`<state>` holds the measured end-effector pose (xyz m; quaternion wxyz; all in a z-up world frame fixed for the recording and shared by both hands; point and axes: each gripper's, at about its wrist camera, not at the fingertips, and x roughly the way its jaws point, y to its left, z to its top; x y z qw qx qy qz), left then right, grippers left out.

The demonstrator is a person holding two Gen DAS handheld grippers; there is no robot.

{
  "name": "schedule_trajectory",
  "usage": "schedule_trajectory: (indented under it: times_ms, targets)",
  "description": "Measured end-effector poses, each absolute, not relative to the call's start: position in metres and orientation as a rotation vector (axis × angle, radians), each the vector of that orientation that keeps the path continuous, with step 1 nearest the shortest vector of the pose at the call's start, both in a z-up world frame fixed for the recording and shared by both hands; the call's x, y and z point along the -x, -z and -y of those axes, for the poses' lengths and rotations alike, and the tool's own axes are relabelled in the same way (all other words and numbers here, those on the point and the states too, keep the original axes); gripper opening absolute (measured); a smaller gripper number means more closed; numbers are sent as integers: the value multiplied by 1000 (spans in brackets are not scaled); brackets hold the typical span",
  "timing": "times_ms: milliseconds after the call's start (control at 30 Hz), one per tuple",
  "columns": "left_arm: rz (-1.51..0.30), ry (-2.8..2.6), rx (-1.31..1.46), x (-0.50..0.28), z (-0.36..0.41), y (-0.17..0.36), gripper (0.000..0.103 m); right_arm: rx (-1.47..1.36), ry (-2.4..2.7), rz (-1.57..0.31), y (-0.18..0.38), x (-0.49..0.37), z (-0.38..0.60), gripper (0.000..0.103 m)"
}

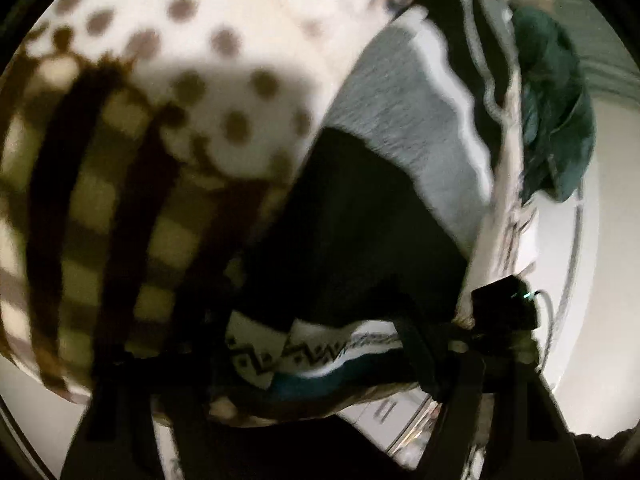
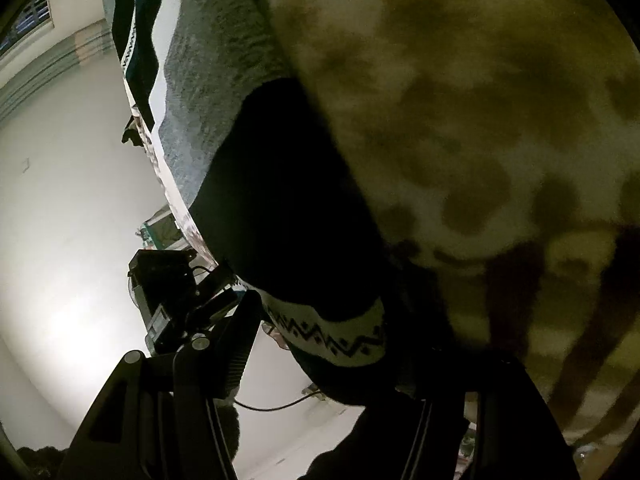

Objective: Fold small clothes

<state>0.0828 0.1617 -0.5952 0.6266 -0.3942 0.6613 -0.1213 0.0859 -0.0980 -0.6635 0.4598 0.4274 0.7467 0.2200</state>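
Between the two grippers a small knitted garment is hanging stretched, showing a black panel, a grey band, white stripes and a white hem with a black zigzag pattern. The left gripper is closing its jaws narrowly over that hem; the blur is making it hard to tell whether the pads are pressing. The right gripper is pinching the same hem edge at the other end. Only the left wrist view is showing the spotted and checked cloth lit clearly, and a dark green garment lying on the white surface. The right wrist view is showing a pale wall instead.
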Motion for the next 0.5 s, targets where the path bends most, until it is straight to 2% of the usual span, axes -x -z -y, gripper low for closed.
schedule_trajectory:
  times_ms: [33,67,100,200,500]
  targets:
    - [-1502,293,937,-80,-161,594,16,-1041,-544,-1834,662,-84,97,49]
    - [-1485,292,968,-77,-162,591,16,-1019,-540,-1830,659,-84,93,25]
    - [-1464,284,999,-75,-161,586,16,-1014,-542,-1823,657,-84,93,20]
    - [-1435,276,1047,-70,-158,574,16,-996,-525,-1781,644,-82,87,14]
    - [-1262,377,1005,-115,-152,490,15,-1081,-552,-1623,572,-96,99,12]
